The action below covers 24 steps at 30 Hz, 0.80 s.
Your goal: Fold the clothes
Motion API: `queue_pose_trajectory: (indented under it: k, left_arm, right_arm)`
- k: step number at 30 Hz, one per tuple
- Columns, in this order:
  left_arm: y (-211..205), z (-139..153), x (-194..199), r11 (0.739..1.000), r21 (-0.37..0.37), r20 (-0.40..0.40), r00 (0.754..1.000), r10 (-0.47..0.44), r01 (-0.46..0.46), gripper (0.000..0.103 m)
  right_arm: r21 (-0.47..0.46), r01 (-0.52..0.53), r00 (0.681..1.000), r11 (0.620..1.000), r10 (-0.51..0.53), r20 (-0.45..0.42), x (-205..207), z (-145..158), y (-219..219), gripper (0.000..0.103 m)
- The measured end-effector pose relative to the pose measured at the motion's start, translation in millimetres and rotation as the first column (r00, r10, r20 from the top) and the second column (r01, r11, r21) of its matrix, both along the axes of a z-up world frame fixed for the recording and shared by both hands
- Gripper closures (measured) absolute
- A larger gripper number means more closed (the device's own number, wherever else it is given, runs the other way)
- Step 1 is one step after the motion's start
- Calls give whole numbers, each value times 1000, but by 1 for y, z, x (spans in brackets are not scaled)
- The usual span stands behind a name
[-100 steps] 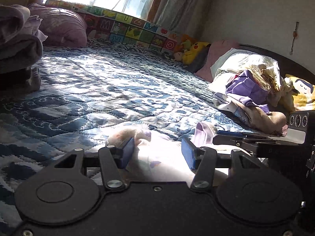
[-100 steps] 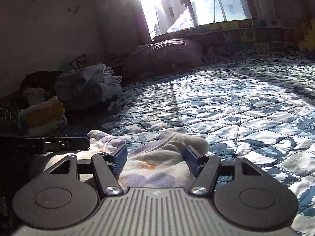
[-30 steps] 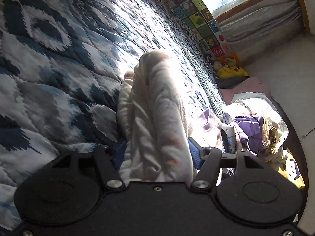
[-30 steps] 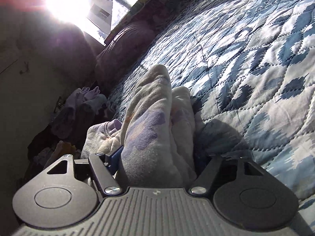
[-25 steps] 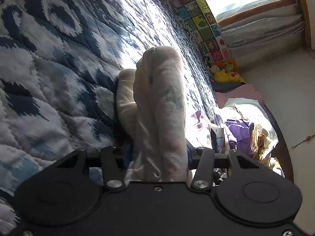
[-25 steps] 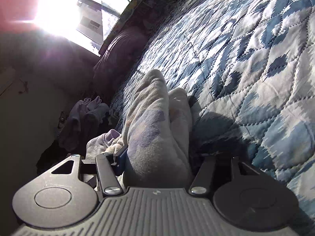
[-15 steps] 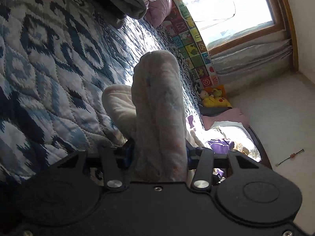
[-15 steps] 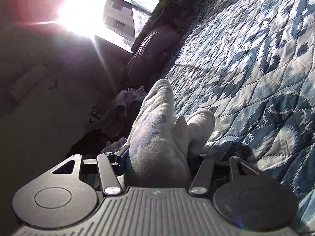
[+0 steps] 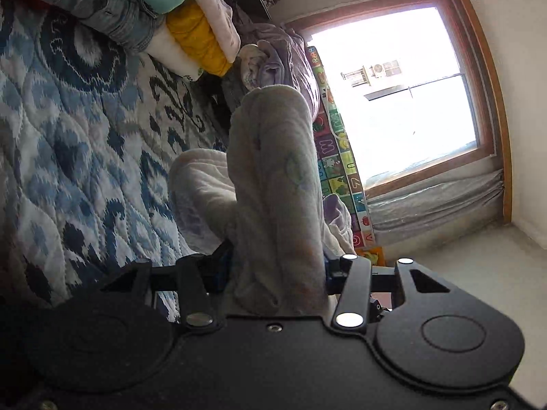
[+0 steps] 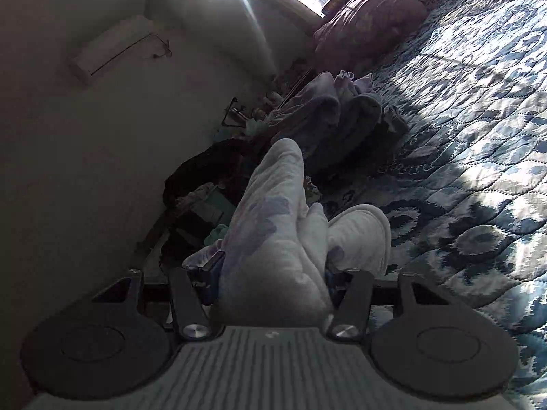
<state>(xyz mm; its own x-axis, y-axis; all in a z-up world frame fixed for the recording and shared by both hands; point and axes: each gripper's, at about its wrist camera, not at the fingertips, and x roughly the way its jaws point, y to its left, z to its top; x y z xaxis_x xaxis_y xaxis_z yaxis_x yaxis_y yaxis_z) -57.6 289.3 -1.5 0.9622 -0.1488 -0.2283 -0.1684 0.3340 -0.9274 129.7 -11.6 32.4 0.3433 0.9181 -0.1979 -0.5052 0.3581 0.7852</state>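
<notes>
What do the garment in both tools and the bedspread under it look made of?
The garment looks like soft fleece or brushed cotton: matte, fuzzy nap, thick rounded folds, faint pastel print. The bedspread looks like quilted woven cotton, with stitched curves puffing up the blue-and-white pattern. Neither fibre is certain.

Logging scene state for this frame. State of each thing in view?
left tongs: shut on garment
right tongs: shut on garment
garment: bunched, gripped at two spots, part of it hanging toward the quilt
quilt: spread flat on the bed
folded pile: stacked at the quilt's edge
pillow: lying at the head of the bed
window: sunlit; open or shut, cannot tell
</notes>
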Motion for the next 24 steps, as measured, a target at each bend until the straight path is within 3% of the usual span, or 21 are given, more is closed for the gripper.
queue_pose_trajectory:
  k: [8,12,17,18,20,22,24]
  left_arm:
    - [90,26,47,988,-5,98,983,152,-152,56]
    - [141,50,81,974,6,174,959,224,-228,56]
    - [198,71,120,952,-2,241,923,299,-307,56]
    - [207,70,129,948,2,225,924,310,-318,56]
    - [224,61,152,942,38,140,935,325,-333,55]
    - [241,53,175,936,75,54,938,342,-345,54]
    - [255,21,203,941,68,-91,937,336,-331,54]
  right_arm:
    - [23,-134,989,991,133,66,95,42,120,48]
    - [79,-181,981,980,175,84,152,66,184,48]
    - [61,-219,967,974,208,147,200,103,257,48]
    - [39,-218,966,975,209,153,210,107,272,46]
    - [-156,-132,975,979,156,156,221,98,304,38]
    - [-342,-42,979,939,107,172,231,89,336,34]
    - [-464,11,964,886,114,239,227,75,353,42]
